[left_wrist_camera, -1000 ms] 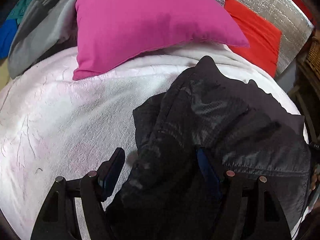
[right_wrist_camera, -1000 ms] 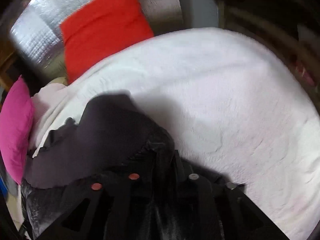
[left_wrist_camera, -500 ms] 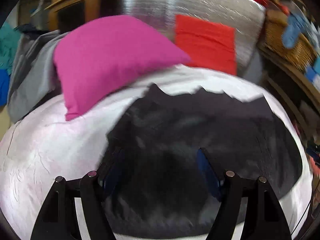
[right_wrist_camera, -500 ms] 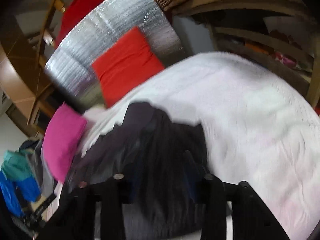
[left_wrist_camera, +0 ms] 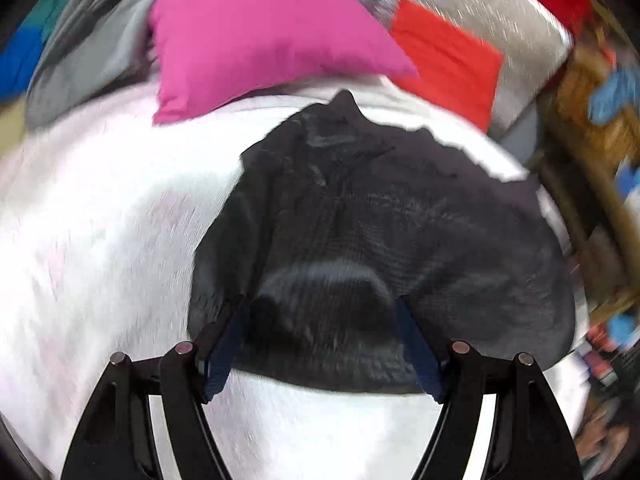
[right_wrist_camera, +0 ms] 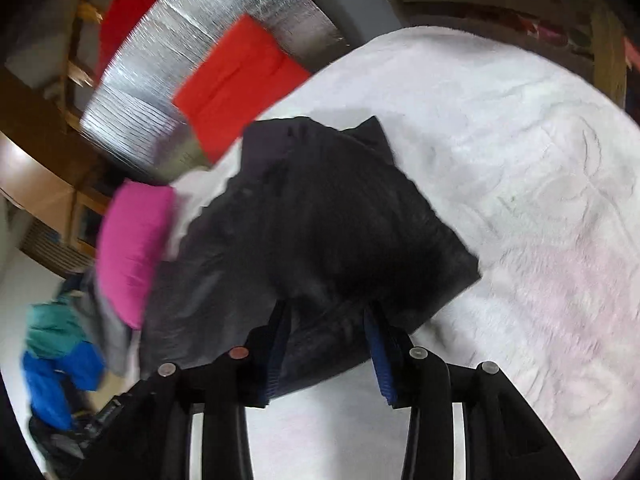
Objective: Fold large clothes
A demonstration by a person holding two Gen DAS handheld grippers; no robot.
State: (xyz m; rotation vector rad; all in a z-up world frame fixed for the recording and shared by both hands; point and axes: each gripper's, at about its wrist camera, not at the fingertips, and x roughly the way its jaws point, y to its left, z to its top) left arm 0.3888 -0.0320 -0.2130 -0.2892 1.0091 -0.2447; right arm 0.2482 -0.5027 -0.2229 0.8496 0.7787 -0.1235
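Left wrist view: black jacket [left_wrist_camera: 360, 240] lies on white bed [left_wrist_camera: 100, 240], stretching toward 12 o'clock from left hand-held gripper [left_wrist_camera: 320, 344], jaws spread, nothing pinched. Right wrist view: jacket runs toward 11 o'clock; right hand-held gripper [right_wrist_camera: 328, 344] jaws just opening, hem between them, no pinch evident.

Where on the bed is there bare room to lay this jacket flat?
Bare white blanket lies open on the side of the black jacket away from the pillows, and also below the pink pillow. It is crowded at the head: pink pillow, red pillow, and piled clothes.
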